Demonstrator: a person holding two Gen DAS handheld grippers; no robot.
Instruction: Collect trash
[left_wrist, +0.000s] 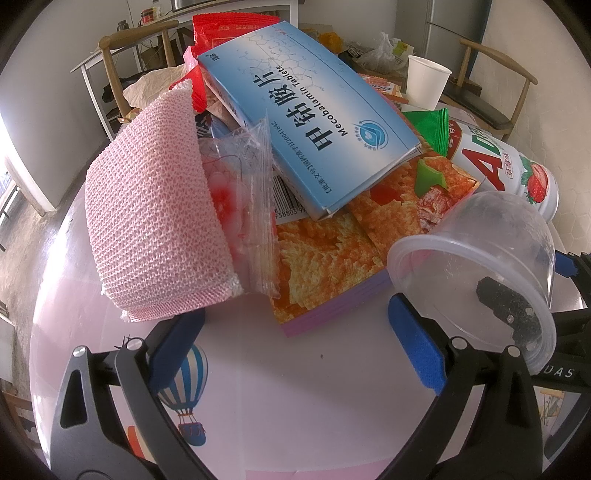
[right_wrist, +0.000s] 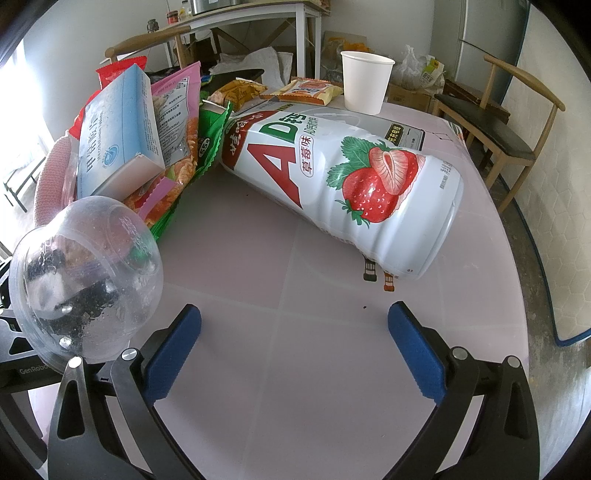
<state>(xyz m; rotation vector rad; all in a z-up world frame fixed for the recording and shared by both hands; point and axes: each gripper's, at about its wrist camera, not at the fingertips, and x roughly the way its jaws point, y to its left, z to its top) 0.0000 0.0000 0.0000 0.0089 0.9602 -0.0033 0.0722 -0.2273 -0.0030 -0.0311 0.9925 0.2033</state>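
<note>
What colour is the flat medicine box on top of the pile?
The medicine box is light blue with dark lettering, clearest in the left wrist view.

Pink waffle-textured cloth (left_wrist: 155, 206), blue tablet box (left_wrist: 314, 122), white bottle (right_wrist: 351, 177) with red strawberries

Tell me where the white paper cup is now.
The white paper cup stands upright at the table's far side in the right wrist view, behind the lying strawberry bottle.

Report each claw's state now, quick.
Left claw: open, holding nothing.
Right claw: open, holding nothing.
</note>
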